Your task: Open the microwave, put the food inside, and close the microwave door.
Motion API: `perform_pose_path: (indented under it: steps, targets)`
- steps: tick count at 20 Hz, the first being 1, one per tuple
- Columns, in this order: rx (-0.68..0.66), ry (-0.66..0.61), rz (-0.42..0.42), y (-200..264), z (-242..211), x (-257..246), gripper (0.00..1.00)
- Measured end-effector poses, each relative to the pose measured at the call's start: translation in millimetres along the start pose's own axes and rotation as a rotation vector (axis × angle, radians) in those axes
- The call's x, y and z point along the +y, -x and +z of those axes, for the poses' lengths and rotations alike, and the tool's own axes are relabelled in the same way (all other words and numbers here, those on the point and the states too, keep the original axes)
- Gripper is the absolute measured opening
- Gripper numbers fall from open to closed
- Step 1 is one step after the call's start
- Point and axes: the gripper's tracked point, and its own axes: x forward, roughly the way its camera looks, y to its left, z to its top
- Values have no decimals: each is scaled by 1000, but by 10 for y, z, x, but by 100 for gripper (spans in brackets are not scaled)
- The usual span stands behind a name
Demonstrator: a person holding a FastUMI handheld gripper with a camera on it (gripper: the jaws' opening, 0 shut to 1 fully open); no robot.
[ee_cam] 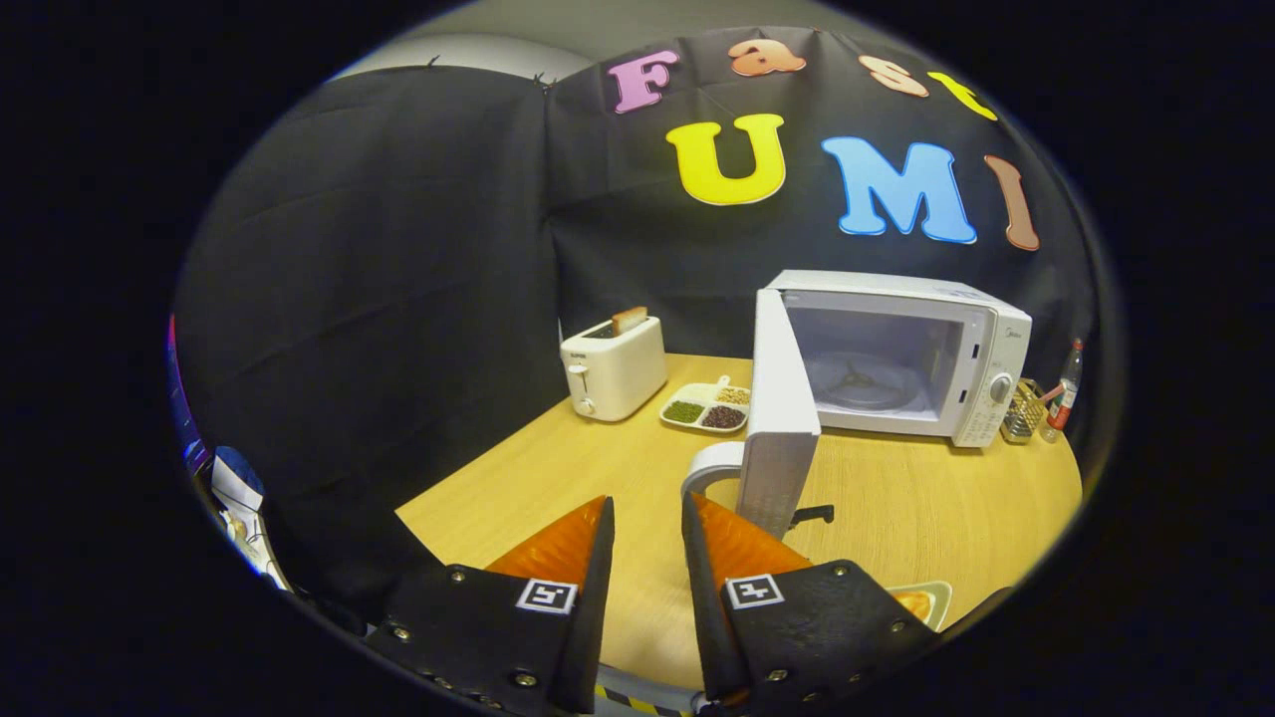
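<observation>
With the white boxy microwave (896, 358) door (782, 418) swung open, our gripper (647, 528) hangs before it, jaws slightly parted and empty; we judge fetching the food comes next.

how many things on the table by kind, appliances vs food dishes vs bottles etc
Appliances: 2, microwave with its door open, toaster
Food dishes: 2, divided tray, plate
Bottles: 1
Total: 5
The gripper is open, holding nothing.

The gripper (647, 528) has two wedge-shaped fingers (558, 548) tapering forward, each bolted to a black block with silver screws (four or so apiece) and one square black-and-white marker tag.
</observation>
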Motion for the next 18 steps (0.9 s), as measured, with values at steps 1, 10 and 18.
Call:
perform_pose_path:
  steps: [1, 10, 18]
  targets:
    - [-27, 14, 12, 75, 89, 27, 41]
    - [-199, 20, -75, 488, 679, -521, 87]
    - [-137, -41, -265, 645, 392, -1510, 87]
